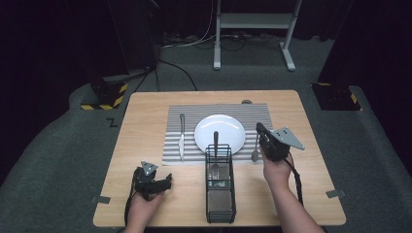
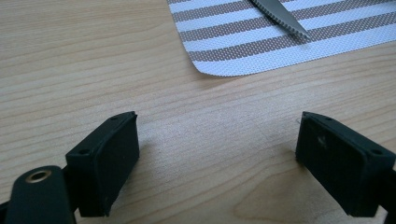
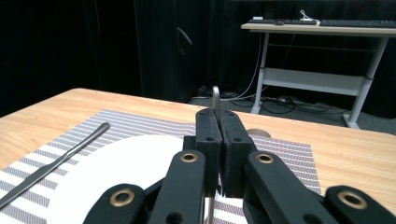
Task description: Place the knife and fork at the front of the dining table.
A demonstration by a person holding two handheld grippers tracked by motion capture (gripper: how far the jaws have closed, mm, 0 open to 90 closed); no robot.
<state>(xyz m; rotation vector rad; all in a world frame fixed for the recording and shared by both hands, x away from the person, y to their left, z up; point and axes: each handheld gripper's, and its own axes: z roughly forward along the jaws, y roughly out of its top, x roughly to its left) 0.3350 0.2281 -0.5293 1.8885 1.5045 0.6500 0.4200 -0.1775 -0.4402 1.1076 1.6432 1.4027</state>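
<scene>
1. Landmark: the white plate (image 1: 226,128) lies on the striped placemat (image 1: 194,114) on the wooden tabletop (image 1: 145,126). All places below are given relative to this plate.
2. Right claw (image 1: 260,130): in the high view it is held just beside the plate's right edge, over the right part of the placemat. In the right gripper view its two black jaws are pressed together on the thin metal handle of a spoon (image 1: 255,151), and the handle end stands up above the jaw tips (image 3: 216,100). The claw is closed and gripping the spoon.
3. Spoon: in the high view its bowl is at the near right of the plate, at the placemat's near edge. Whether the bowl touches the placemat cannot be told.
4. Left claw (image 1: 167,180): it is held low over bare tabletop, well apart from the plate, toward the near left. In the left gripper view its jaws stand wide apart with only wood grain between them. The claw is open and grips nothing.
5. Knife (image 1: 181,136): it lies on the placemat left of the plate, apart from it. Its serrated blade tip (image 2: 285,21) appears in the left gripper view.
6. Black wire caddy (image 1: 219,187): it stands on the tabletop at the near side of the plate, with its far end over the plate's near rim. A fork (image 1: 215,145) stands in that far end.
</scene>
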